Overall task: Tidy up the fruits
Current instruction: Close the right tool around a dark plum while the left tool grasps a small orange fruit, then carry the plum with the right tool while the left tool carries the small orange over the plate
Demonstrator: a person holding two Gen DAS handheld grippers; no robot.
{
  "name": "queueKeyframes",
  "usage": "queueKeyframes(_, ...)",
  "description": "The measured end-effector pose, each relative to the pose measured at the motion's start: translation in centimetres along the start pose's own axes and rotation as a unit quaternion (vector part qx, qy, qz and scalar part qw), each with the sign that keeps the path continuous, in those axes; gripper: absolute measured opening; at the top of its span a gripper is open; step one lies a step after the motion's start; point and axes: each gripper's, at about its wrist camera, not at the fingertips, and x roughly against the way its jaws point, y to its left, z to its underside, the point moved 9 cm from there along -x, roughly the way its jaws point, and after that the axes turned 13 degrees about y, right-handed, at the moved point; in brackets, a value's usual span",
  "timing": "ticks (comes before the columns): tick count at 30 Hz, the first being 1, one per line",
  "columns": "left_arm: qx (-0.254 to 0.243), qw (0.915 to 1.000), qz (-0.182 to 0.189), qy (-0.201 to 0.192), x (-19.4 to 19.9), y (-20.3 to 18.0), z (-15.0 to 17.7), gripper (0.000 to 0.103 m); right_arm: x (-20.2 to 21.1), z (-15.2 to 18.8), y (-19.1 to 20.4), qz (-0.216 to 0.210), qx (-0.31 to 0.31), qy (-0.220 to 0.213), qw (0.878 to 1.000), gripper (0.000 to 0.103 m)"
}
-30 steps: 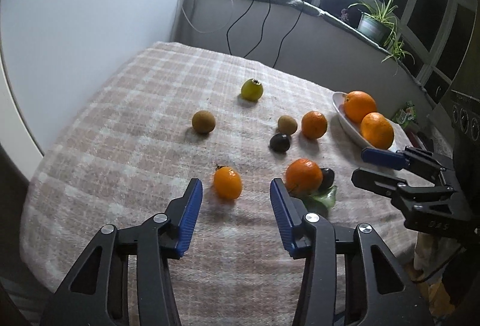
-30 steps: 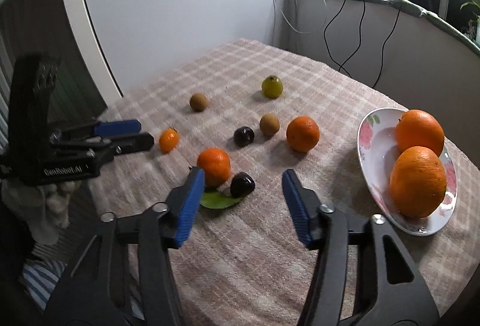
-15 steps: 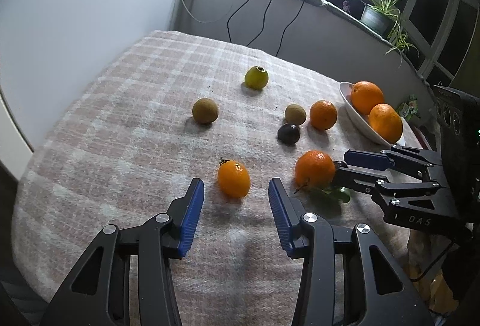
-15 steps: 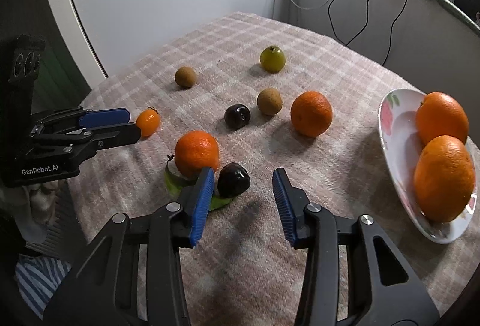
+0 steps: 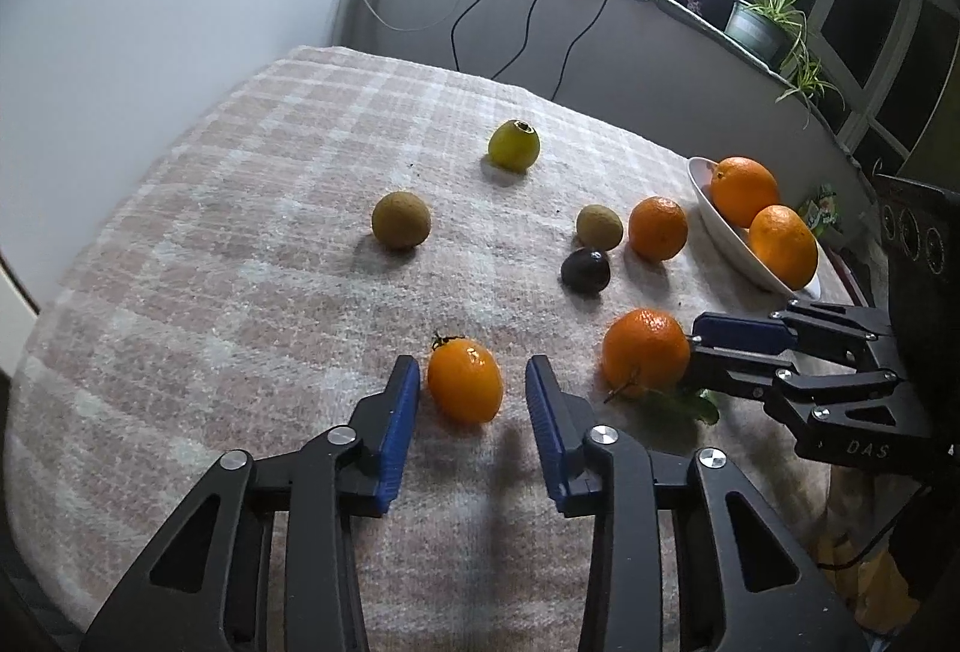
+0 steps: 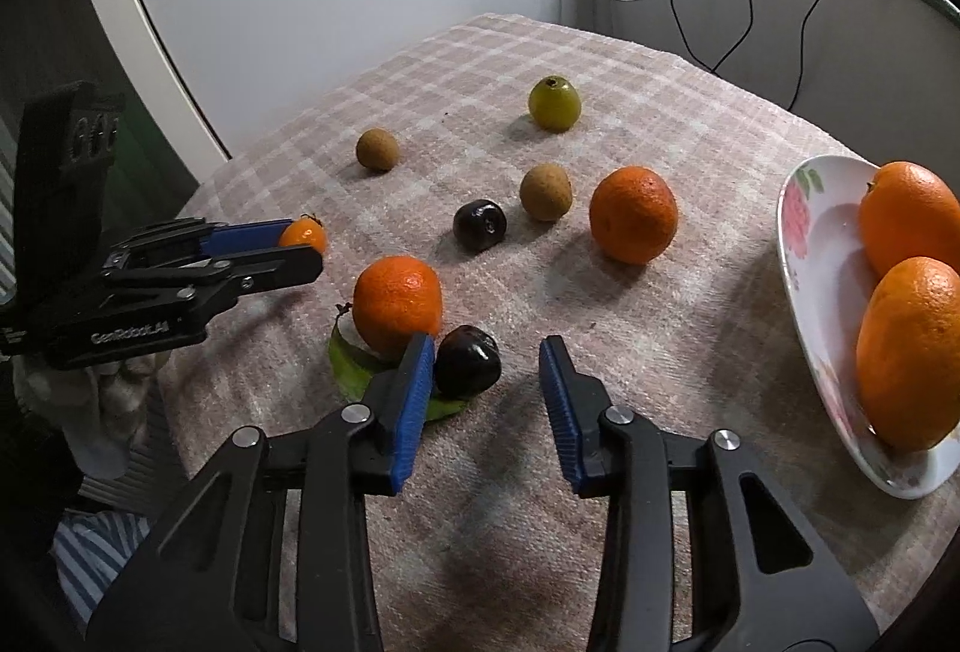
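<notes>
A small orange fruit point(image 5: 465, 388) lies on the checked cloth between the blue pads of my left gripper point(image 5: 472, 382). Its jaws are closing, with a thin gap on each side of the fruit. In the right wrist view a dark plum point(image 6: 467, 361) sits between the pads of my right gripper point(image 6: 486, 352). These jaws are closing too; the left pad is at the plum's side and the right pad stands apart. The plum rests on a green leaf point(image 6: 354, 370) beside an orange point(image 6: 396, 307).
A flowered white plate point(image 6: 804, 244) at the right holds two oranges. Further back on the cloth lie another orange point(image 6: 633, 214), a second dark plum point(image 6: 479, 226), two brown fruits point(image 6: 545, 191) and a green fruit point(image 6: 554, 102). Cables hang down the back wall.
Both grippers have come forward and down over the cloth and their jaws have narrowed. The small orange fruit and the dark plum now lie between the pads.
</notes>
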Motion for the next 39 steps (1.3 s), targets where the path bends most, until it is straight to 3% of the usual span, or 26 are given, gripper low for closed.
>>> queueKeyframes(5, 0.001, 1.0000, 0.000, 0.001, -0.3, 0.1, -0.1, 0.027, -0.4, 0.0, -0.1, -0.024, -0.008, 0.010, 1.000, 0.036)
queueKeyframes(8, 0.003, 1.0000, 0.001, 0.001, -0.3, 0.2, -0.2, 0.024, -0.5, 0.2, -0.1, -0.042, -0.013, 0.013, 0.999, 0.026)
queueKeyframes(14, 0.004, 1.0000, 0.002, 0.000, -0.2, 0.3, -0.2, 0.023, -0.3, 0.3, 0.1, -0.045, -0.009, 0.014, 0.999, 0.023)
queueKeyframes(28, 0.002, 0.9996, 0.009, -0.027, 2.1, -0.7, -0.7, 0.023, 3.1, 0.7, -1.0, -0.042, -0.030, -0.029, 0.998, 0.023)
queueKeyframes(39, -0.027, 0.9981, 0.030, -0.047, 3.3, -4.3, -2.4, 0.023, 7.0, 1.6, -3.3, -0.034, -0.059, -0.072, 0.995, 0.023)
